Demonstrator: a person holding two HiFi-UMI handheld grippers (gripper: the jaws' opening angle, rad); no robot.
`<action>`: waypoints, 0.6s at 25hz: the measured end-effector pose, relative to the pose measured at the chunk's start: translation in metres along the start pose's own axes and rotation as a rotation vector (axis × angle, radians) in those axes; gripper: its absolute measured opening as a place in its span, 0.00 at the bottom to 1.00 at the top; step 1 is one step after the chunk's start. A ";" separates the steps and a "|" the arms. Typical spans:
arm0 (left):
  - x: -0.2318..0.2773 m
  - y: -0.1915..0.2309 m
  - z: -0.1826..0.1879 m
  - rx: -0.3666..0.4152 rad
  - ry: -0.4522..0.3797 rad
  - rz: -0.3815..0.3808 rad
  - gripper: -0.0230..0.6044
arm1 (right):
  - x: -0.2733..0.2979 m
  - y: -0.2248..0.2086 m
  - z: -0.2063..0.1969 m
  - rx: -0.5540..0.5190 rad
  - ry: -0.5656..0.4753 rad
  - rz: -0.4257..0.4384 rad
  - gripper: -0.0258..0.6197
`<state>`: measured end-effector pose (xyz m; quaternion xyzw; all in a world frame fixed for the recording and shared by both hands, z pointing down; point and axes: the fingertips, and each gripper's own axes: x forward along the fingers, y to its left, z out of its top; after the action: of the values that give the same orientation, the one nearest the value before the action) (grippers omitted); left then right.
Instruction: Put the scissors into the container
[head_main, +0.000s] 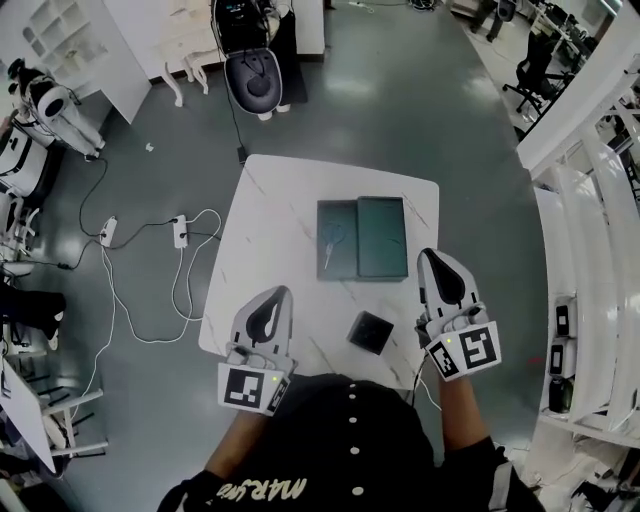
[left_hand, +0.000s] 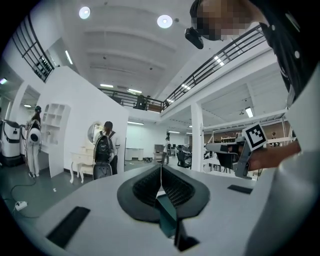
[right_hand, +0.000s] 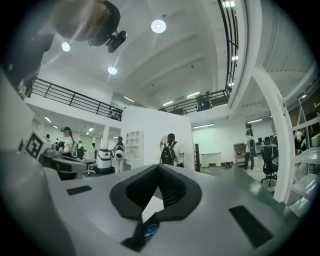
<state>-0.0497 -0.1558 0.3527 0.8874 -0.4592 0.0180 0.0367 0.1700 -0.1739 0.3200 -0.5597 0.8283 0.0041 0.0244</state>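
Head view first: the white desk (head_main: 260, 230) is carrying a dark green container (head_main: 383, 240) that's lying open in two halves side by side. The scissors (head_main: 330, 243) are already lying inside its left half, with the blades pointing toward the person. A small black box (head_main: 370, 331) is sitting near the desk's front edge, apart from the container. The left hand-held gripper (head_main: 283, 295) is hanging over the front left of the desk. The right hand-held gripper (head_main: 430, 255) is hanging just off the container's right front corner. Neither is touching anything.

Left gripper view: the left hand-held gripper (left_hand: 161, 172) is pointing level out into the room. Its jaws are pressing together with nothing between them. A teal sliver is peeking through underneath, probably the container, though I can't say for sure.

Right gripper view: same deal. The right hand-held gripper (right_hand: 159, 175) is pointing level with jaws together and empty. A bit of blue is showing low in the gap, maybe the scissors' handle, but it's too small to call.

My read is that the putting-in part is looking done, since both hand-held grippers are empty and off the goods. Nothing's really calling for a next move. If closing the container is wanted, that's needing an open jaw on the bare half.
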 end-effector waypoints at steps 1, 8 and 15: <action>-0.002 -0.001 0.003 0.006 -0.007 0.002 0.08 | -0.009 -0.003 0.004 0.003 -0.016 -0.013 0.06; -0.011 -0.005 0.011 0.034 -0.027 0.000 0.08 | -0.068 -0.020 0.016 -0.035 -0.057 -0.146 0.06; -0.010 -0.027 0.012 0.049 -0.028 -0.037 0.09 | -0.099 -0.027 0.016 -0.054 -0.047 -0.247 0.06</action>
<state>-0.0333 -0.1330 0.3388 0.8965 -0.4426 0.0159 0.0090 0.2325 -0.0921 0.3091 -0.6576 0.7519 0.0363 0.0292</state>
